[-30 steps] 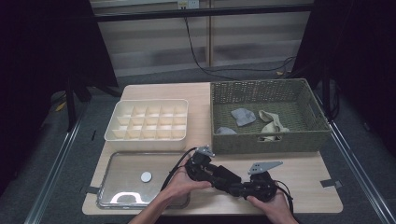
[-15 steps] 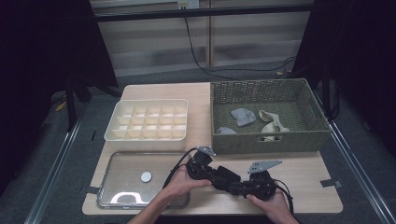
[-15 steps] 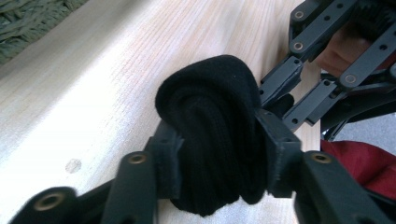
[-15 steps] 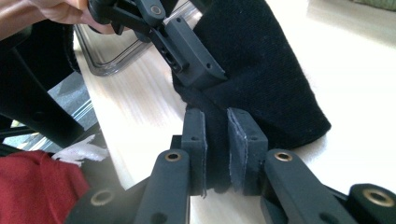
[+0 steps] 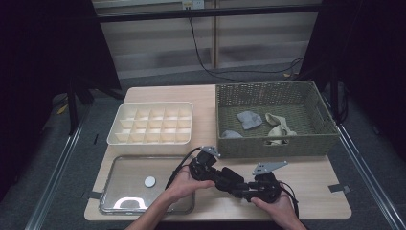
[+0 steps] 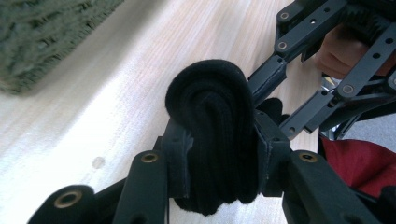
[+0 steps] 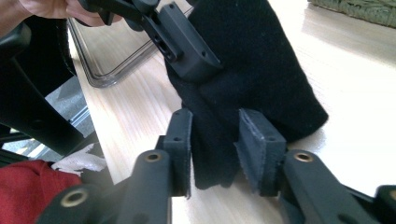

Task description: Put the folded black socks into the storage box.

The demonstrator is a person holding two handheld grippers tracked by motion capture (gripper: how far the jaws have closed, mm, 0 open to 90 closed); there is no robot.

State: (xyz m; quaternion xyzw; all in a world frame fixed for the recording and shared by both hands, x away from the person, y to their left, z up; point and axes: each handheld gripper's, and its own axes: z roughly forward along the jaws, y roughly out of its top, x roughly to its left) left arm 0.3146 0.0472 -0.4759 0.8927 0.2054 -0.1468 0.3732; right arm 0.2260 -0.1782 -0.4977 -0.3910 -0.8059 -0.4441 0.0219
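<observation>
A folded black sock (image 6: 208, 93) lies on the wooden table (image 5: 306, 172) near its front edge, between my two grippers. My left gripper (image 6: 217, 149) is shut on it: its jaws have just been closing and both pads press the folded cloth. In the high view the left gripper (image 5: 218, 175) points right and meets the right gripper (image 5: 242, 189), which points left. My right gripper (image 7: 215, 140) has just been opening its jaws. The black sock (image 7: 252, 60) still sits between them, with a gap at one pad. The left gripper's jaw (image 7: 187, 42) clamps the sock higher up.
A woven basket (image 5: 273, 143) at the back right holds a grey sock (image 5: 249, 120) and a beige one (image 5: 280, 127). A white divided box (image 5: 151, 122) stands at the back left. A clear tray (image 5: 124, 177) with a small white disc (image 5: 150, 181) lies front left.
Both hands stay at the table's front edge with the grippers meeting over the dark sock. No clear shift shows in the high view.
</observation>
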